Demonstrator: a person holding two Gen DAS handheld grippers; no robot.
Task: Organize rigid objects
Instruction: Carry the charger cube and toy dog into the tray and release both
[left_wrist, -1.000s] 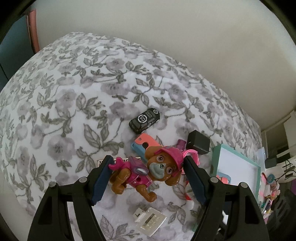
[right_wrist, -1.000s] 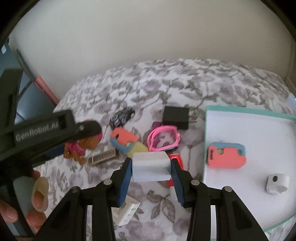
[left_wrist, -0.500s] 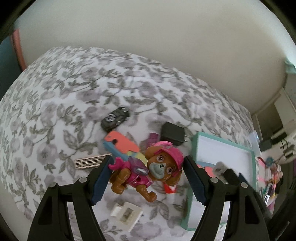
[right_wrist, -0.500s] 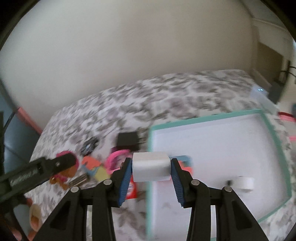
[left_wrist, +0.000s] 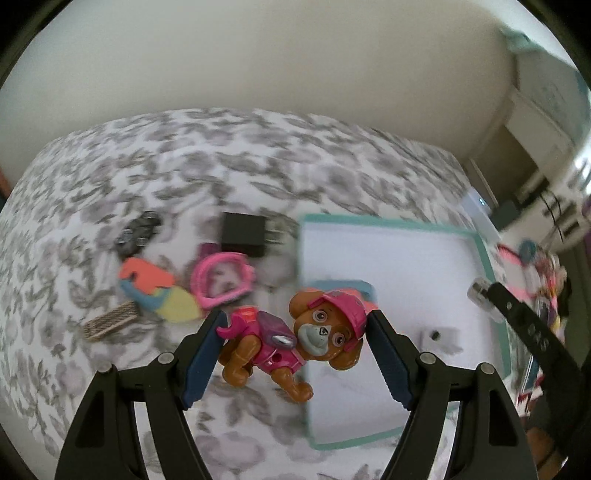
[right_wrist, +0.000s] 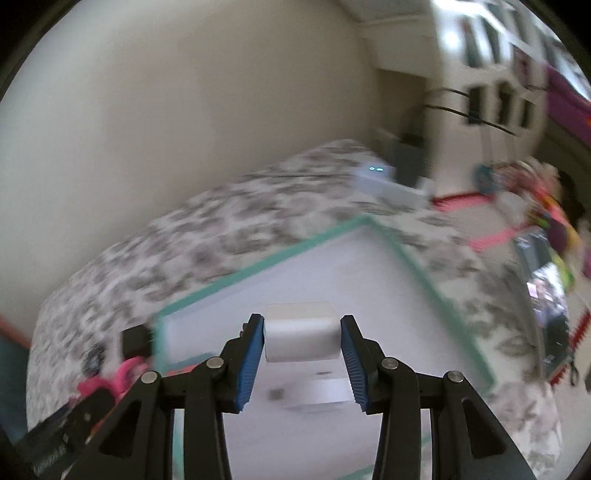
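My left gripper (left_wrist: 295, 347) is shut on a brown toy dog (left_wrist: 295, 341) in a pink cap and vest, held over the left edge of the teal-rimmed white tray (left_wrist: 388, 223). In the right wrist view my right gripper (right_wrist: 302, 341) is shut on a white block-shaped charger (right_wrist: 301, 338), above the same tray (right_wrist: 266, 264). A small white object (right_wrist: 317, 393) lies on the tray floor just under the charger. The right gripper's black arm (left_wrist: 528, 332) shows at the right of the left wrist view.
On the floral bedcover (left_wrist: 110, 177) left of the tray lie a black adapter (left_wrist: 243, 238), a pink ring-shaped piece (left_wrist: 221, 278), coral, blue and yellow foam shapes (left_wrist: 155, 291), a dark toy car (left_wrist: 138, 232) and a comb-like strip (left_wrist: 110, 319). Colourful clutter (right_wrist: 546, 229) stands beyond the bed's right side.
Both grippers have swept right with their loads, from over the scattered toys to over the tray. The tray fills more of each view now. The grips look unchanged.
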